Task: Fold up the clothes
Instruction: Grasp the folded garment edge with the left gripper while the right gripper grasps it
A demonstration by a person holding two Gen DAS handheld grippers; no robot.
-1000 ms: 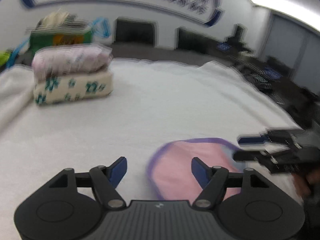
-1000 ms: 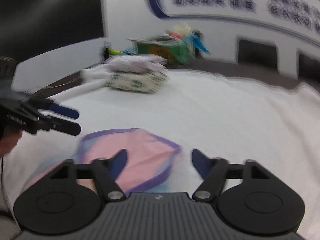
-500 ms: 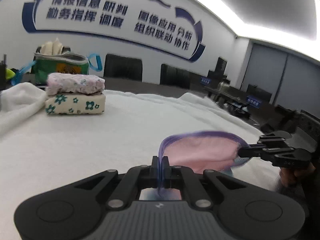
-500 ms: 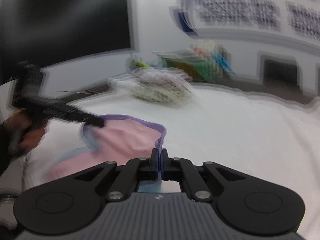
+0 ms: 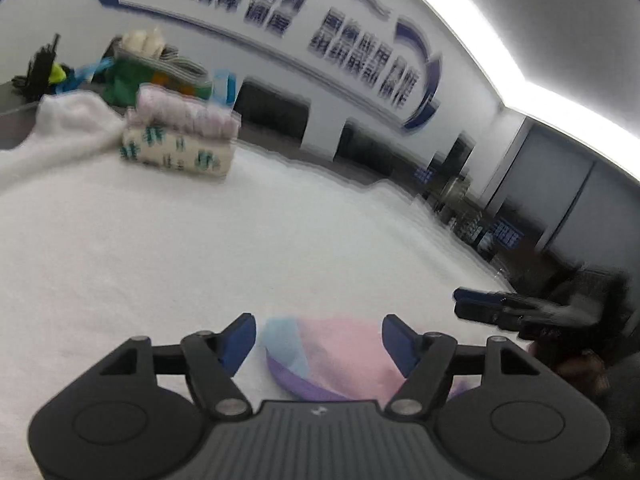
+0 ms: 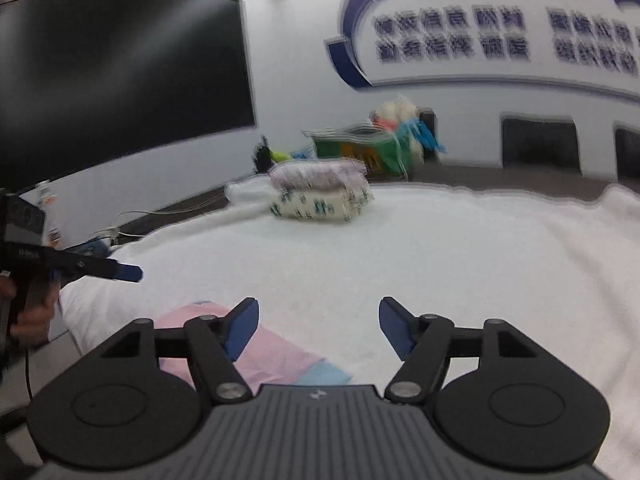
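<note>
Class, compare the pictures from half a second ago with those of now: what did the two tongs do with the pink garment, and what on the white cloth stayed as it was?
Both tongs let go. The left tongs and right tongs, shut on the lifted purple-trimmed edge before, now stand open, and the pink garment lies flat on the white cloth. The folded stack stayed put.

White-covered table [image 5: 200, 248]: pink garment [image 5: 344, 344], folded stack [image 5: 180, 144]
</note>
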